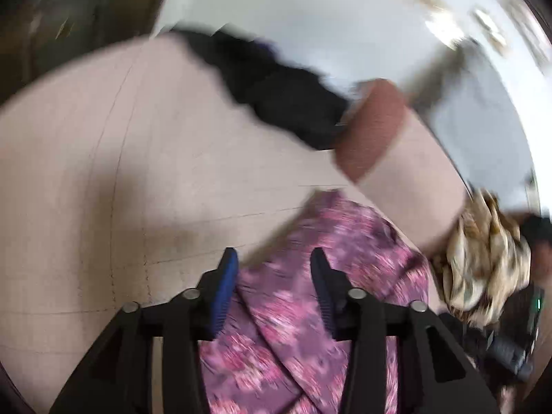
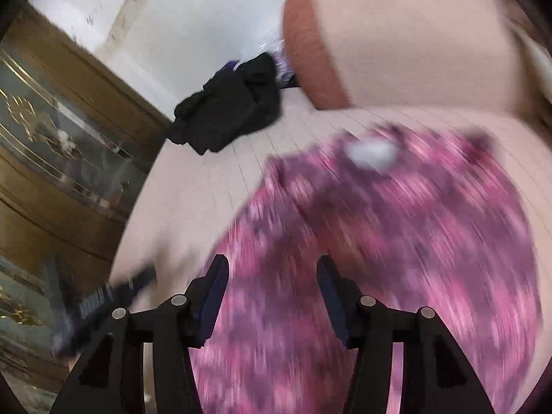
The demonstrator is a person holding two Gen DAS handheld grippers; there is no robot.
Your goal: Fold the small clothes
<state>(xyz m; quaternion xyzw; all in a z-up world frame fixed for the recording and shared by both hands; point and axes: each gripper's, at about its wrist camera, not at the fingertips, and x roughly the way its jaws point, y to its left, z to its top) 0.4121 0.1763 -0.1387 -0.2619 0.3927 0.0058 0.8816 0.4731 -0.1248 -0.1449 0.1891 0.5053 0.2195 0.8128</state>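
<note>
1. Left gripper [image 1: 274,258] & right gripper [image 2: 272,269]: both jaws apart, nothing pinched.
2. Pink floral garment [image 2: 396,227] lies on pale bed sheet [image 1: 103,158], under both.
3. Black clothes [image 2: 227,114] near far edge; pillow [image 2: 396,45] beside; patterned cloth [image 1: 483,258] at right.
4. White label [image 2: 372,153], too blurred to read.
5. Wooden cabinet [image 2: 51,131] alongside, probably glass-fronted.

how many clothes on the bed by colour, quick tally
pink floral garment: 1
black garment: 1
tan patterned garment: 1
total: 3
</note>
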